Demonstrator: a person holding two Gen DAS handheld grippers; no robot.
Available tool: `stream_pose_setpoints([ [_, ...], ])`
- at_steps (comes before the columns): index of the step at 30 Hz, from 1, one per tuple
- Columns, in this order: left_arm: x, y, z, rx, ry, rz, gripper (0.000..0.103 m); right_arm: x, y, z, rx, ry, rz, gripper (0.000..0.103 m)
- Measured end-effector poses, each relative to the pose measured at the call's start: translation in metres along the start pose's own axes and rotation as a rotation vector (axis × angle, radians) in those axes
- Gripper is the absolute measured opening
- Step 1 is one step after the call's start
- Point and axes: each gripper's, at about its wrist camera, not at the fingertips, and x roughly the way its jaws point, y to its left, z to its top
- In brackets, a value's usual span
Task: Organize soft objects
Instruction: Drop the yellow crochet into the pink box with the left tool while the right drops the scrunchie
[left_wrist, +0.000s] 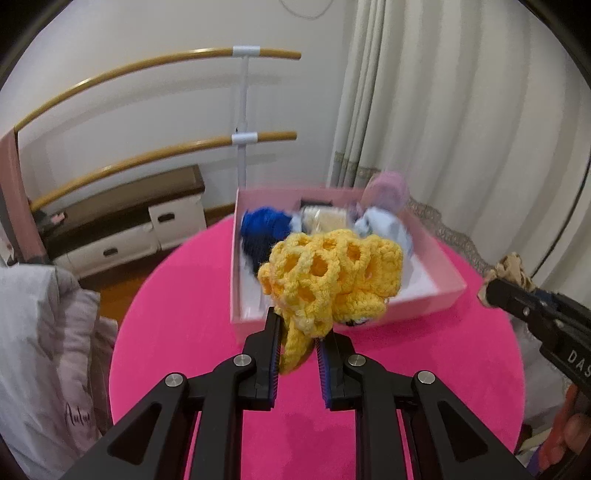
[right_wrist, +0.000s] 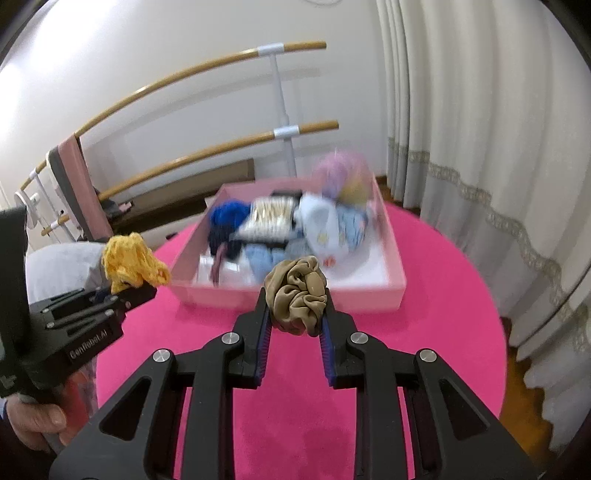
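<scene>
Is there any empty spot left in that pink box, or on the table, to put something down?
The pink box is crowded along its far side and left end with soft things. Its white floor shows bare at the near right corner. The pink tabletop is bare in front of the box and to its right, up to the curtain.

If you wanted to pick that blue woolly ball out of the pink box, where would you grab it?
Pinch the blue yarn ball on its rounded top, coming from above. It sits low in the pink box corner, with walls on two sides and other soft things pressed alongside, so probably only its top is free.
</scene>
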Motion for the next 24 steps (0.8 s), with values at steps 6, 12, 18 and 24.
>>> stream_pose_setpoints([
  [6, -0.004, -0.021, 0.030, 0.020, -0.020, -0.018, 0.014, 0.009, -0.009, 0.036, 0.006, -0.005, 0.023, 0.021],
  [12, 0.013, -0.035, 0.057, 0.015, -0.007, -0.043, 0.015, 0.031, -0.023, 0.061, 0.014, 0.018, 0.030, 0.021],
  [18, 0.033, -0.038, 0.079, -0.002, 0.005, -0.048, 0.015, 0.054, -0.031, 0.074, 0.014, 0.044, 0.024, 0.021],
  [24, 0.058, -0.043, 0.090, -0.006, 0.042, -0.057, 0.015, 0.076, -0.039, 0.077, 0.020, 0.075, 0.017, 0.021],
])
